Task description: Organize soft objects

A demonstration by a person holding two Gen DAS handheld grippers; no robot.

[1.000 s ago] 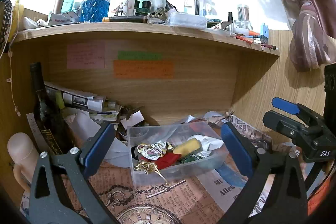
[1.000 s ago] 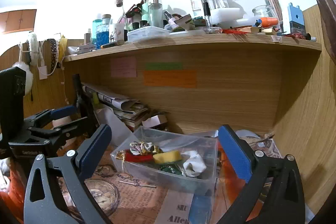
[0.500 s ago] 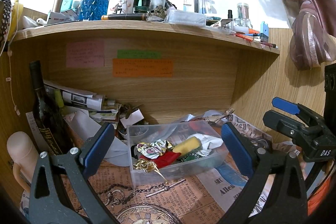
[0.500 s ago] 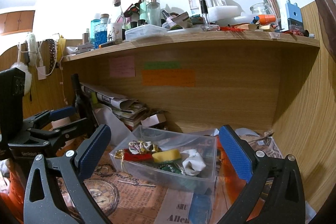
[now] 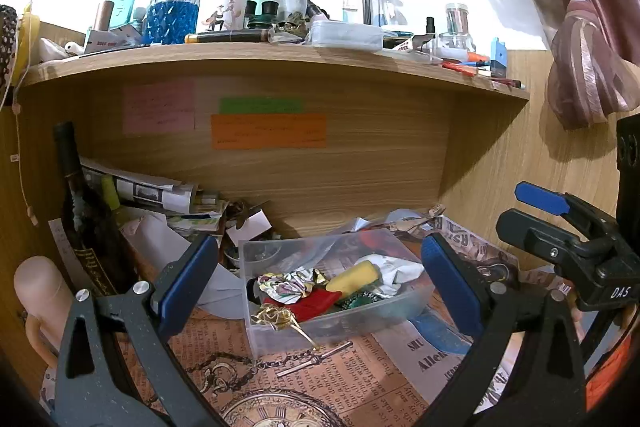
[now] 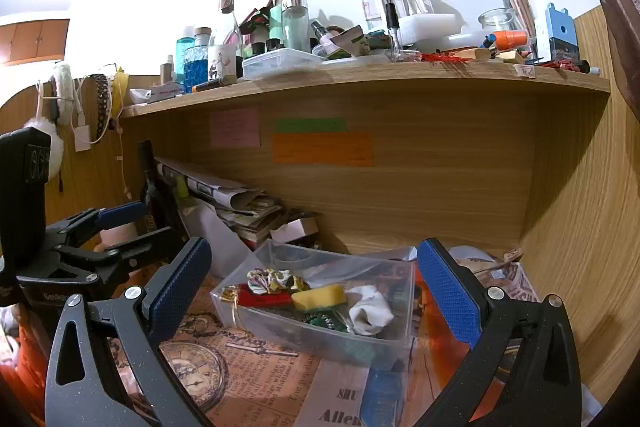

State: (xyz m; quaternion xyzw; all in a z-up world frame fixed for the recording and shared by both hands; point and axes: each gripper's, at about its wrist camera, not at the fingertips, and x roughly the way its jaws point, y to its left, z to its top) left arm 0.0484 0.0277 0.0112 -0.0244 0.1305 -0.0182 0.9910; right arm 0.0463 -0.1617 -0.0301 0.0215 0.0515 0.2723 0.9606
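A clear plastic bin (image 5: 336,307) sits on the newspaper-covered desk surface (image 5: 320,387) under a wooden shelf (image 5: 280,61), toward the back of the nook and well clear of the side walls. Inside it lie the soft things: a yellow sponge (image 5: 354,277) near the middle, a crumpled floral cloth (image 5: 286,283) at the left end, a red cloth (image 5: 316,305) just below them, and a white cloth (image 5: 394,269) at the right end, touching the sponge. A gold ribbon (image 5: 276,317) hangs over the bin's front left corner. The left gripper (image 5: 320,287) hovers in front of the bin with its blue-padded jaws spread wide and nothing between them; the bin shows in the gap. The right gripper (image 6: 312,291) is likewise spread wide and empty, facing the same bin from the right side. A dark wine bottle (image 5: 86,223) stands at the left edge of the nook beside a stack of folded newspapers (image 5: 160,193). Pink, green and orange sticky notes (image 5: 268,131) are stuck on the back panel. Bottles and jars (image 5: 224,7) crowd the shelf top.
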